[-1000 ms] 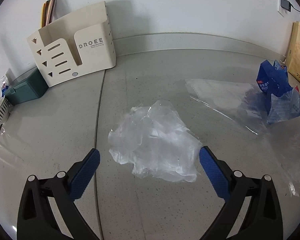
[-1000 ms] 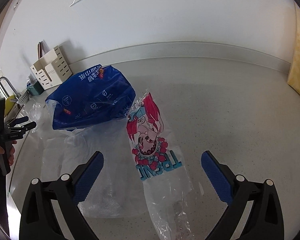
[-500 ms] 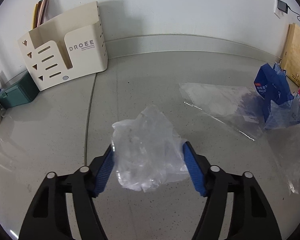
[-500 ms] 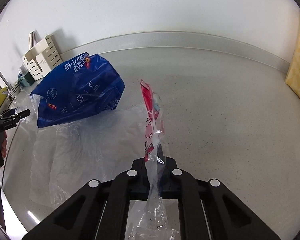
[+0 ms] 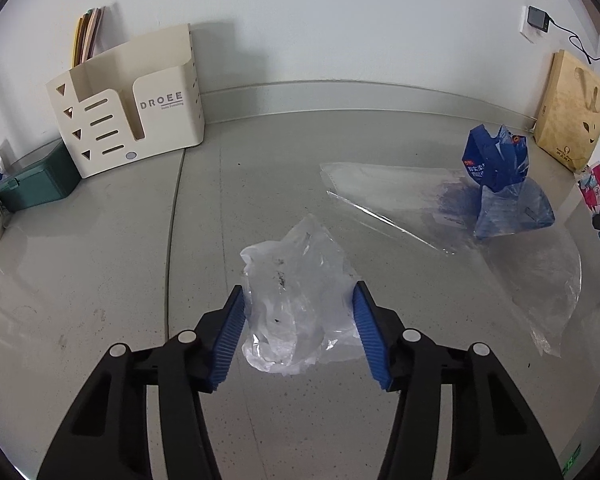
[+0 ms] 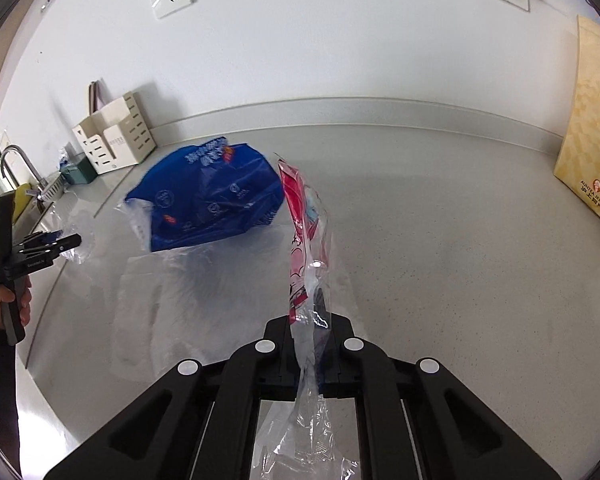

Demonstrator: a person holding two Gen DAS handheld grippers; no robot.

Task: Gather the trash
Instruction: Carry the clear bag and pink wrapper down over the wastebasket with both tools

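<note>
Two wrappers (image 5: 296, 292) (image 6: 306, 240), one per tongs (image 5: 298, 332) (image 6: 309, 344).

A cream plastic slotted organizer (image 5: 132, 108) stands far left on the grey speckled surface (image 5: 100, 280), against the white wall (image 5: 320, 20). A dark green lidded box (image 5: 36, 184) sits just beside it. A tan paper bag (image 5: 572, 112) leans far right.

Blue bag (image 6: 208, 196) — red-pink printed wrapper (image 6: 304, 232)
</note>
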